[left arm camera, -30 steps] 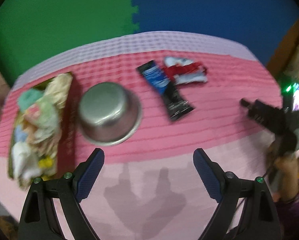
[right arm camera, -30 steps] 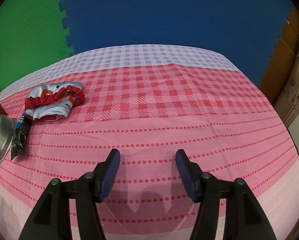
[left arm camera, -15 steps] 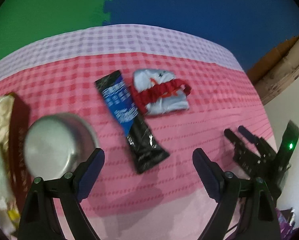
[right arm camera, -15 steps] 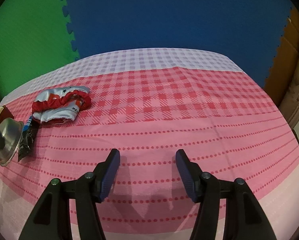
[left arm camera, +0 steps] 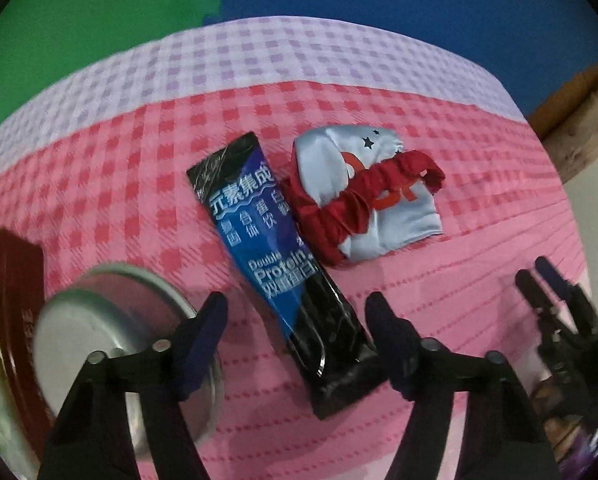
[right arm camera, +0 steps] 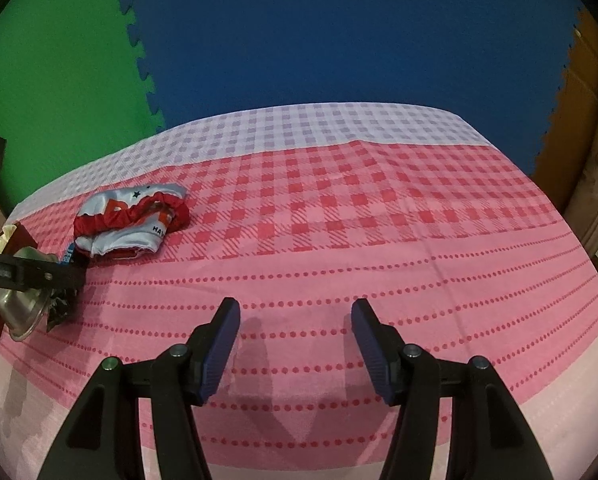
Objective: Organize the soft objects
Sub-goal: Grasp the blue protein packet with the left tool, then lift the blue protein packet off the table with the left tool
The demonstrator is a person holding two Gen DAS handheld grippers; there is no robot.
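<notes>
The left tongs (left arm camera: 297, 316) gape wide above the lower black end of a blue-and-black protein sachet (left arm camera: 277, 254), holding nothing. Just left of them sits an upturned steel bowl (left arm camera: 111, 340), and beyond that a dark red tray (left arm camera: 15, 280) with pale soft items at the frame's edge. Touching the sachet's right side lies a bunched silver-and-red cloth (left arm camera: 373, 196). The right tongs (right arm camera: 295, 322) also stand wide and hold nothing, low over bare pink counter (right arm camera: 379, 240).

Only the left view shows the sachet's full length; in the right view it is mostly hidden behind the left tool, while the cloth (right arm camera: 133, 218) shows far left. The right view alone shows the counter's broad bare right side and far edge against blue and green foam mats (right arm camera: 319, 32).
</notes>
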